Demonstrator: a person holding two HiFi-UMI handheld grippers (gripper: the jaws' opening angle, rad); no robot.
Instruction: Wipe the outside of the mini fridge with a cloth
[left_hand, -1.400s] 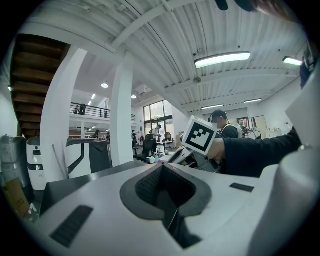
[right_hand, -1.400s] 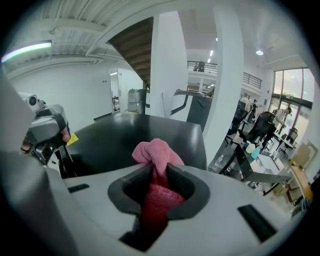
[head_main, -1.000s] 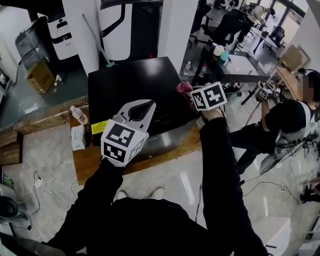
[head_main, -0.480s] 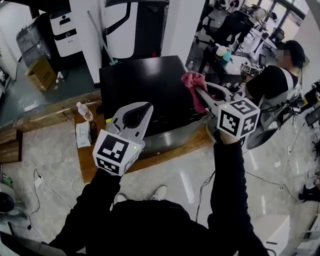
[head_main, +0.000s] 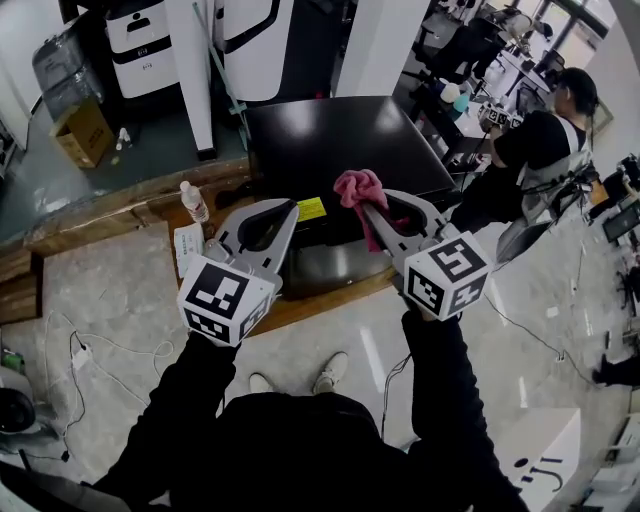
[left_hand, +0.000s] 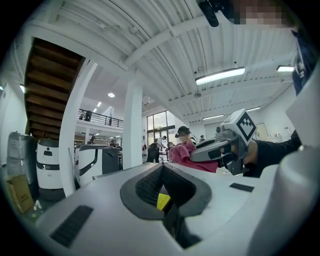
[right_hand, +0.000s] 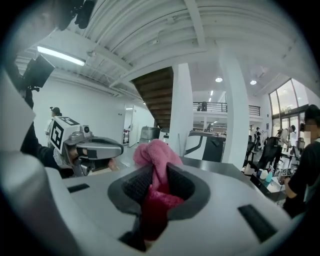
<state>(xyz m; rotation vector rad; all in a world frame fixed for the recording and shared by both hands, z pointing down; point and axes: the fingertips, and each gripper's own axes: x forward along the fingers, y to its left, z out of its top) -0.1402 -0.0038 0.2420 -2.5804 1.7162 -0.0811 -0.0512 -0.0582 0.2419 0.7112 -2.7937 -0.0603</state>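
Head view: the right gripper (head_main: 370, 206) holds the pink cloth (head_main: 356, 187) at the black fridge's (head_main: 340, 135) front top edge, the left gripper (head_main: 292, 207) just beside it, open floor (head_main: 372, 352) in front. Left gripper view: jaws shut, nothing between them. Right gripper view: jaws clamp the cloth.

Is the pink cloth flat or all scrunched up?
Scrunched up: the pink cloth bulges in a lump from the right gripper's closed jaws.

We face the mini fridge (head_main: 340, 140); the cloth (head_main: 358, 188) is over its near edge, a bottle (head_main: 194, 202) to its left.
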